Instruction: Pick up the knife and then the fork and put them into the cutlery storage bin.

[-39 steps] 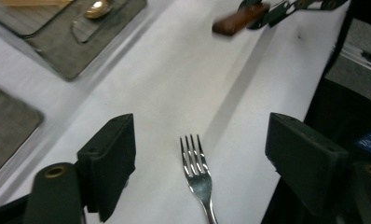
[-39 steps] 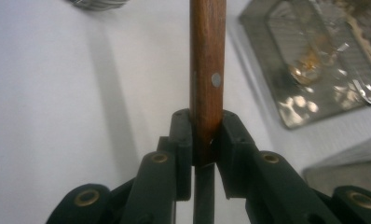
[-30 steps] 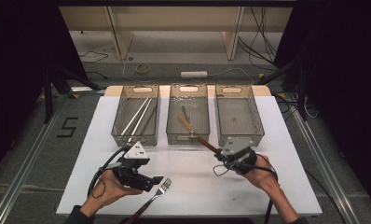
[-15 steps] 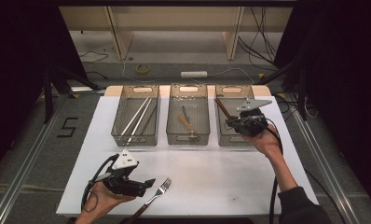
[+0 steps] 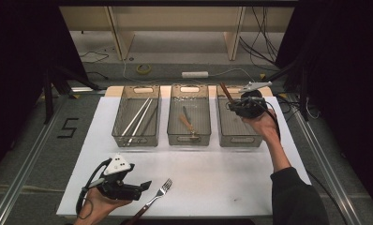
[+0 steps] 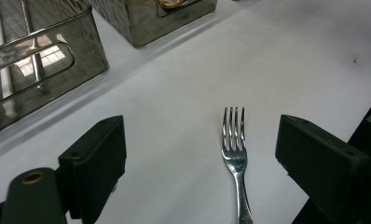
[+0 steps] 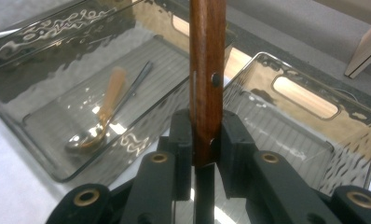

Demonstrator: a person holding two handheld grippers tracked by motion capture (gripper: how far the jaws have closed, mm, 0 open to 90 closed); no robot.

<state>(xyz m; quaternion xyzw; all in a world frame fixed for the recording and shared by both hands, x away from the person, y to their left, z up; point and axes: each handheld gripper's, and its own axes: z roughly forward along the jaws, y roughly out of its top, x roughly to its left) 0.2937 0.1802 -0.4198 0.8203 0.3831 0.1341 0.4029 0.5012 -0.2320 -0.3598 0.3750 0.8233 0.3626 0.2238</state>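
A silver fork [image 6: 235,149] lies on the white table, tines pointing away, between the wide-apart jaws of my left gripper [image 6: 200,158], which touch nothing. From above, the left gripper [image 5: 147,186] sits low at the near left edge, just left of the fork [image 5: 159,192]. My right gripper [image 5: 234,104] is held up over the far end of the right-hand bin [image 5: 238,136], shut on a wooden-handled utensil [image 5: 225,91]. The brown handle [image 7: 206,84] stands upright between the pads of the right gripper [image 7: 206,140]; the utensil's other end is hidden.
Three clear bins stand in a row at the back. The left bin [image 5: 137,136] holds long metal sticks. The middle bin [image 5: 189,138] holds a spoon [image 7: 99,116] with a wooden handle. The person's right forearm [image 5: 278,154] crosses the table's right side.
The right gripper has carried the wooden-handled utensil from the middle of the table up and back to above the right bin. The left gripper has slid slightly toward the near edge, staying by the fork.
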